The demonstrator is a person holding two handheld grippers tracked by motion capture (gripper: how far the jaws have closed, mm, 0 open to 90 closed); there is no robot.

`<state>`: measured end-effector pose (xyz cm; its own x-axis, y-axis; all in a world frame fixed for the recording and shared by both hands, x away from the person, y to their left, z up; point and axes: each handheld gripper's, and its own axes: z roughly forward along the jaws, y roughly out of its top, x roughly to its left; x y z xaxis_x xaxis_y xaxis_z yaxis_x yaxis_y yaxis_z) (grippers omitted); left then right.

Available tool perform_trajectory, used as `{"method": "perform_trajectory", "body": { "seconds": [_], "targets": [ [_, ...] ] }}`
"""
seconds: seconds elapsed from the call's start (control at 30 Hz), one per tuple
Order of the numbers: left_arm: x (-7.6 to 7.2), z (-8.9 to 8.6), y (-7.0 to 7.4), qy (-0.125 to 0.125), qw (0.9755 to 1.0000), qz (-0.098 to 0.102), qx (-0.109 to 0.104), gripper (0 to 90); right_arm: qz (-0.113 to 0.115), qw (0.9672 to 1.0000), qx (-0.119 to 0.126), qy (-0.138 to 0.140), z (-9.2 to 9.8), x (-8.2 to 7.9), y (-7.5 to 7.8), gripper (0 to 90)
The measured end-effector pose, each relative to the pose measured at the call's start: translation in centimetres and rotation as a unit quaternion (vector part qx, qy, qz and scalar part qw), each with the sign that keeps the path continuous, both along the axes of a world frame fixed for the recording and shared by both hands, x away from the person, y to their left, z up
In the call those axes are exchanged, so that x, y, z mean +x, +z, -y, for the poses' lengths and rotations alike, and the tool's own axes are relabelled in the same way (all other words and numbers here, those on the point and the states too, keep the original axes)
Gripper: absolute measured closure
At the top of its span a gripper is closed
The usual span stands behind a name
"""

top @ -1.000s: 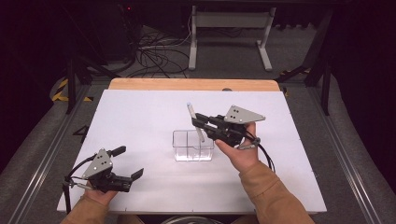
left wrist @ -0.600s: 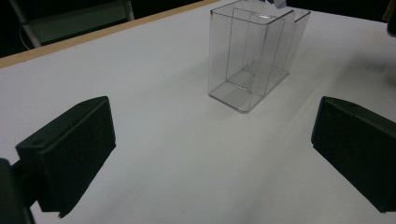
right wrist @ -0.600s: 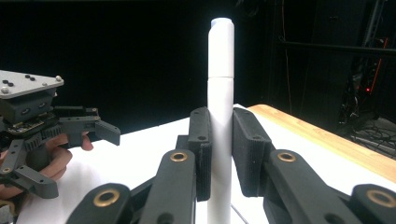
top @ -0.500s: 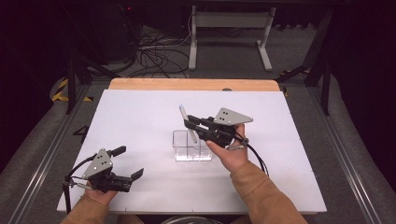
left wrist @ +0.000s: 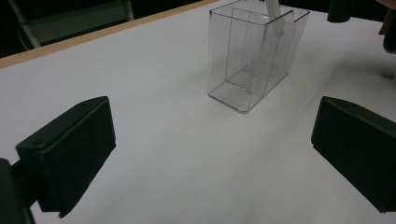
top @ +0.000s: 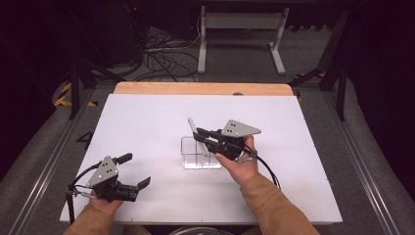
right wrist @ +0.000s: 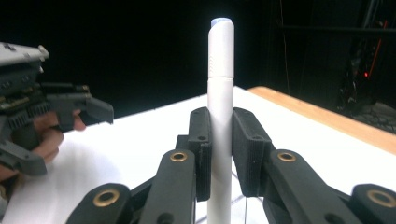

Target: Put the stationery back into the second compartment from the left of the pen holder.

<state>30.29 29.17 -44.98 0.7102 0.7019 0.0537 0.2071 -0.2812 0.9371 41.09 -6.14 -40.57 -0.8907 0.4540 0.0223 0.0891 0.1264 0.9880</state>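
Overhead, the right gripper (top: 198,138) clamps a white pen (top: 192,127) above the clear box (top: 200,154); the left gripper (top: 134,171) rests well left of the box, jaws apart. Its own view shows the box (left wrist: 254,56) ahead between 2 spread jaws. Right gripper view: pads clamped on the upright pen (right wrist: 220,112).
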Motion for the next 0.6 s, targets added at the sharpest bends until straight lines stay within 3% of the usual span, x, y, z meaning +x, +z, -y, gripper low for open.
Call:
{"method": "perform_trajectory", "body": {
  "seconds": [0.57,0.6],
  "targets": [
    [0.1,0.2,0.0,-0.003,1.0000,-0.003,0.001,0.5,-0.021,0.9997,-0.012,-0.006,0.4,-0.4,-1.2,78.5],
    [0.1,0.2,0.0,-0.003,1.0000,-0.004,-0.001,0.5,-0.032,0.9994,-0.013,-0.008,0.5,-0.4,-1.2,72.7]
  ]
}}
